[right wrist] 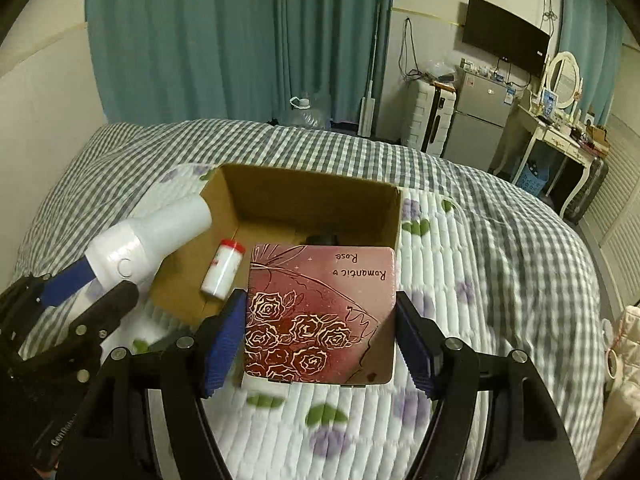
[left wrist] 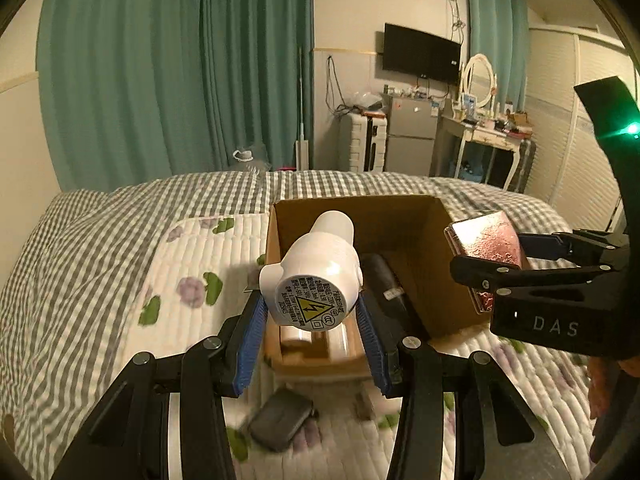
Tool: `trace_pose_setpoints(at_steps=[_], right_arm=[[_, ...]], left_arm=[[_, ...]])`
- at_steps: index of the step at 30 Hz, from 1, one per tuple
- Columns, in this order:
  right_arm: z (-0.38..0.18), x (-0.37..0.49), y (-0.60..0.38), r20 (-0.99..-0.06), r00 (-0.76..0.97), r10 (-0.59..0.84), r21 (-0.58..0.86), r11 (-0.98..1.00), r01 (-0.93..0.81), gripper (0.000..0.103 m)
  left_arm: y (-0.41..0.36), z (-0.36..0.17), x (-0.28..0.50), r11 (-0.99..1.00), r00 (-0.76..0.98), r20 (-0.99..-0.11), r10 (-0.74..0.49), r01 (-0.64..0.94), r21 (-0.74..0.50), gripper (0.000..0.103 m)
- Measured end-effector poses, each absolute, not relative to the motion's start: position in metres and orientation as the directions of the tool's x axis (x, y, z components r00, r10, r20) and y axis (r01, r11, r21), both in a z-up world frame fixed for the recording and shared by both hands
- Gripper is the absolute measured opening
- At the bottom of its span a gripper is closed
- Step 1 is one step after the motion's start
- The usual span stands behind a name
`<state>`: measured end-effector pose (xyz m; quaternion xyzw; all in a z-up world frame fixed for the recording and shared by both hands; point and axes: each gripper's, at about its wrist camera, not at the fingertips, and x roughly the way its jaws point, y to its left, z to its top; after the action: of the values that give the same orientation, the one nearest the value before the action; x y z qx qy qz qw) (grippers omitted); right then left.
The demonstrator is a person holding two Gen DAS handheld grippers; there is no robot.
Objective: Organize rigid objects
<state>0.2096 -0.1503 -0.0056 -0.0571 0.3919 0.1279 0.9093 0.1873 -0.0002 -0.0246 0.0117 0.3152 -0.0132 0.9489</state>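
Carrying: white appliance is clamped between the left gripper pads, above the cardboard box.
Right gripper: rose tin is pinched flat, box ahead.
Advice: items should be lowered singly, clear of the small bottle.

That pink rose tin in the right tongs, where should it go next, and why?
Probably forward and down into the cardboard box. The rose tin hangs clamped in the right tongs just short of the box's near rim, and there seems to be free floor beside the small white bottle.
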Motion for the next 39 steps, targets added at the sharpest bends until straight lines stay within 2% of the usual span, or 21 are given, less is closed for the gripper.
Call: trace_pose_setpoints(at_steps=[7, 13, 15, 17, 21, 23, 25, 32, 39], right_arm=[[-0.039, 0.264, -0.154, -0.757, 0.631, 0.169, 0.001, 0.966, -0.257, 0.071], [-0.056, 0.282, -0.154, -0.756, 0.631, 0.173, 0.001, 0.965, -0.263, 0.071], [-0.056, 0.282, -0.153, -0.752, 0.634, 0.180, 0.000, 0.962, -0.273, 0.071], [-0.055, 0.284, -0.154, -0.750, 0.633, 0.190, 0.014, 0.962, -0.273, 0.071], [-0.052, 0.284, -0.158, -0.742, 0.636, 0.211, 0.053, 0.965, -0.257, 0.072], [-0.046, 0.282, -0.166, -0.731, 0.637, 0.245, 0.106, 0.963, -0.248, 0.081], [-0.035, 0.275, -0.171, -0.707, 0.665, 0.240, 0.111, 0.967, -0.230, 0.086], [0.001, 0.232, -0.171, -0.672, 0.720, 0.174, 0.025, 0.977, -0.213, 0.087], [0.006, 0.171, -0.171, -0.672, 0.723, 0.161, 0.005, 0.977, -0.212, 0.087]], left_arm=[[-0.005, -0.058, 0.233, 0.999, 0.765, -0.644, 0.014, 0.019, 0.045, 0.047], [-0.009, -0.073, 0.242, 0.997, 0.771, -0.636, 0.008, 0.046, 0.068, 0.050], [-0.010, -0.072, 0.243, 0.996, 0.772, -0.635, 0.002, 0.053, 0.068, 0.055], [-0.012, -0.069, 0.241, 0.996, 0.778, -0.629, 0.005, 0.050, 0.070, 0.071], [-0.011, -0.060, 0.230, 0.996, 0.791, -0.611, 0.011, 0.044, 0.074, 0.085], [-0.010, -0.056, 0.223, 0.996, 0.792, -0.610, 0.022, 0.033, 0.079, 0.094], [-0.007, -0.048, 0.212, 0.997, 0.800, -0.599, 0.028, 0.024, 0.080, 0.096], [0.008, -0.023, 0.170, 0.997, 0.818, -0.575, 0.013, 0.031, 0.066, 0.103], [0.031, -0.025, 0.133, 0.999, 0.810, -0.586, 0.007, 0.020, 0.039, 0.103]])
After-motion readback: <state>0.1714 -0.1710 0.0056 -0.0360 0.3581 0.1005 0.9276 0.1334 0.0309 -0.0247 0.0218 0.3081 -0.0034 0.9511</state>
